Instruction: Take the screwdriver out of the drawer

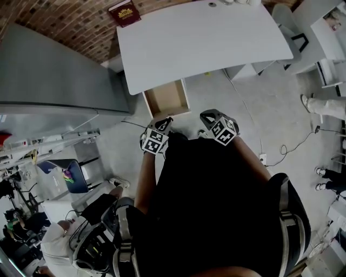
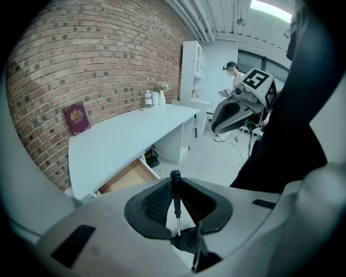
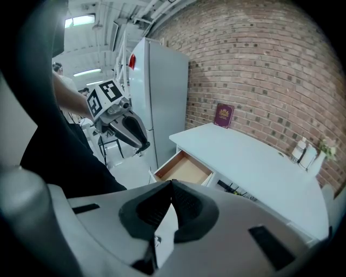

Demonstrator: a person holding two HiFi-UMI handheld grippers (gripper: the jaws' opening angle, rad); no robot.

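Observation:
A screwdriver [image 2: 175, 190] with a black handle and thin metal shaft stands upright between the jaws of my left gripper [image 2: 175, 183], which is shut on it. That gripper [image 1: 156, 136] is held close to my body, just in front of the open wooden drawer [image 1: 167, 99] under the white desk [image 1: 200, 38]. The drawer [image 3: 184, 169] shows a bare wooden bottom. My right gripper [image 3: 172, 185] is shut with nothing between its pads, and hangs beside the left one [image 1: 220, 127], also in front of the desk.
A grey fridge [image 1: 48, 76] stands left of the desk. A dark red book [image 1: 125, 12] leans on the brick wall at the desk's back. Small bottles [image 2: 153, 98] stand at the desk's far end. Cables [image 1: 286, 151] lie on the floor to the right; people stand around the room.

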